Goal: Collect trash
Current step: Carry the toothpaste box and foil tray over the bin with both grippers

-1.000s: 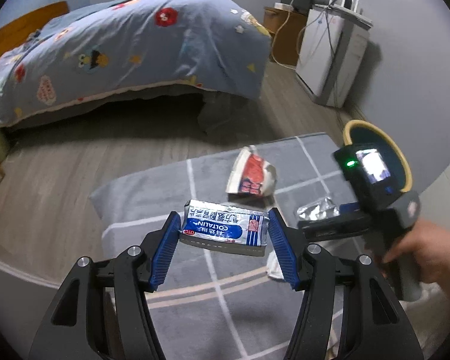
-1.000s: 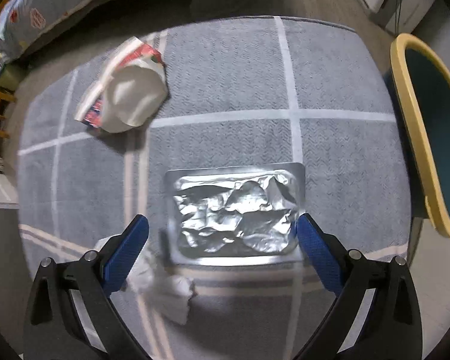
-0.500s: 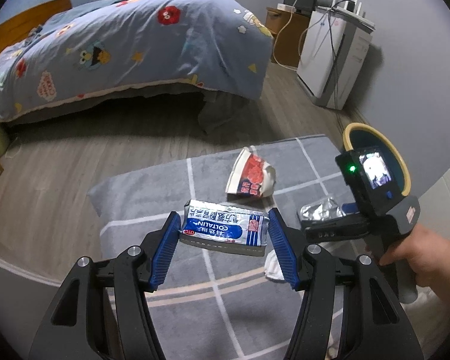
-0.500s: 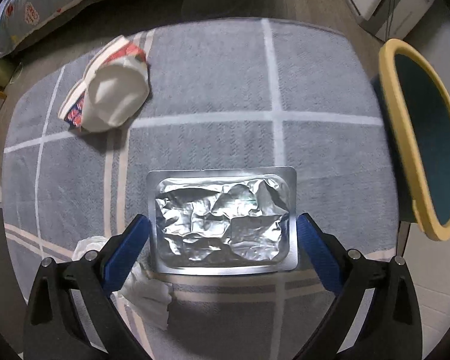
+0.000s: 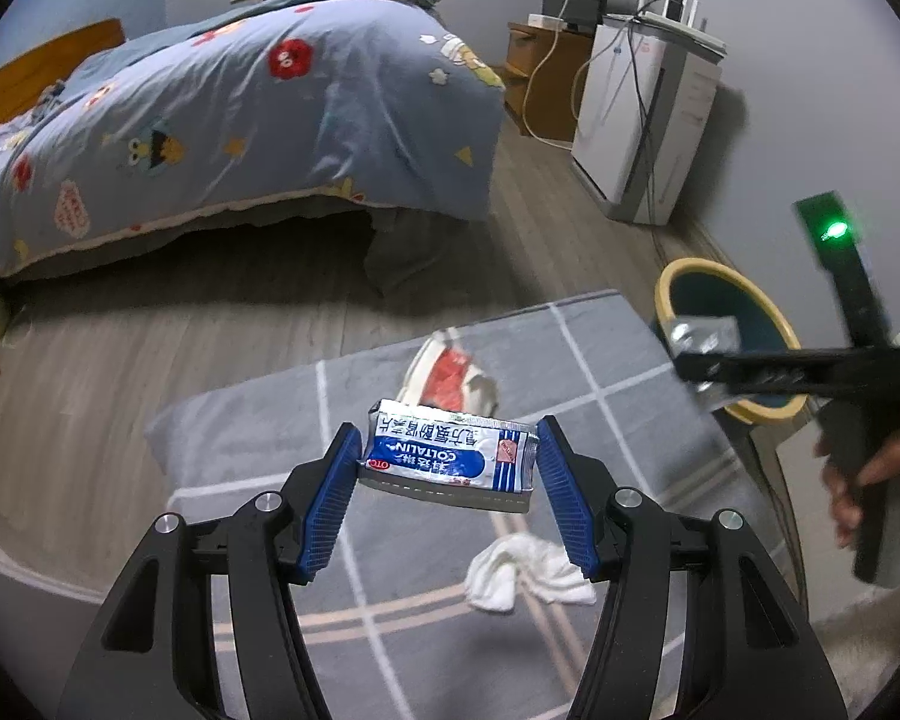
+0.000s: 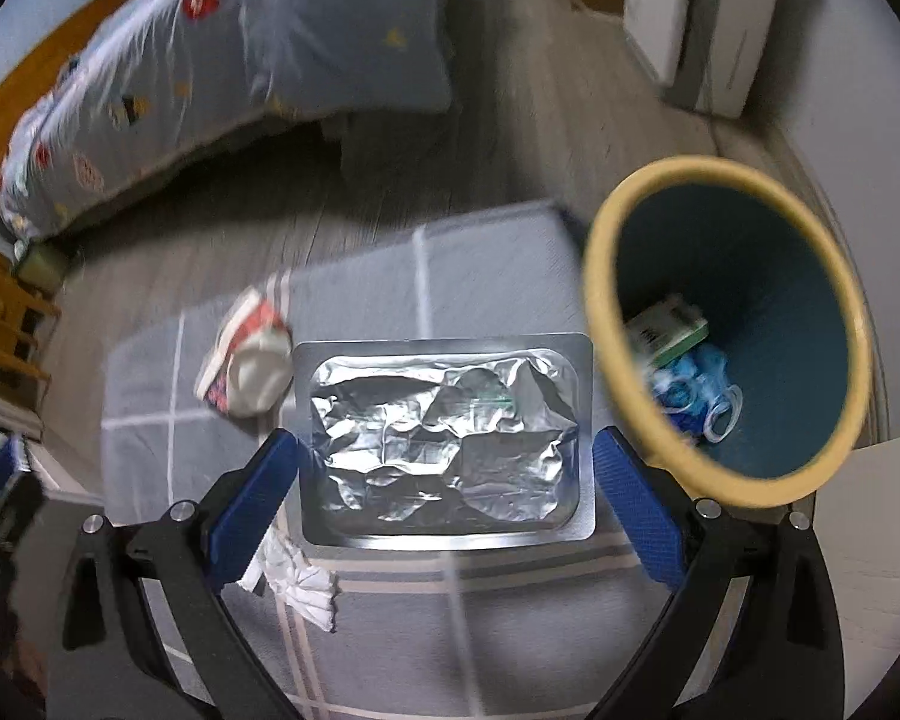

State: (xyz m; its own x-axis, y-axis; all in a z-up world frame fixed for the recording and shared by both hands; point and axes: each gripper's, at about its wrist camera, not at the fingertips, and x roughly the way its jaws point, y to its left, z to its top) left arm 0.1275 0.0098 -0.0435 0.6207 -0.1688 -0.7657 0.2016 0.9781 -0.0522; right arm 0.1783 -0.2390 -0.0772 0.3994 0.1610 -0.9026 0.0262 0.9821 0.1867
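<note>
Left hand-held gripper [image 5: 447,468] is clamped on a blue/white medicine sachet [image 5: 450,461], blue pads on both short ends, sachet held level above the grey checked rug [image 5: 258,438]. Right hand-held gripper [image 6: 444,480] grips a silver foil blister sheet [image 6: 444,438] by its two side edges, flat, foil side up, lifted off the rug. In left wrist view the sheet shows at approx 3 o'clock, at the near rim of the bin [image 5: 666,294].

Bin w/ yellow rim, teal inside, sits at 2 o'clock in right wrist view, just beside the sheet's right edge; a small box and blue plastic bits lie in the bottom.

On the rug: crushed red/white paper cup [image 5: 450,372] at 12 o'clock from the sachet, crumpled white tissue [image 5: 528,576] at 5 o'clock. Bed w/ blue patterned duvet [image 5: 222,120] at 11 o'clock.
</note>
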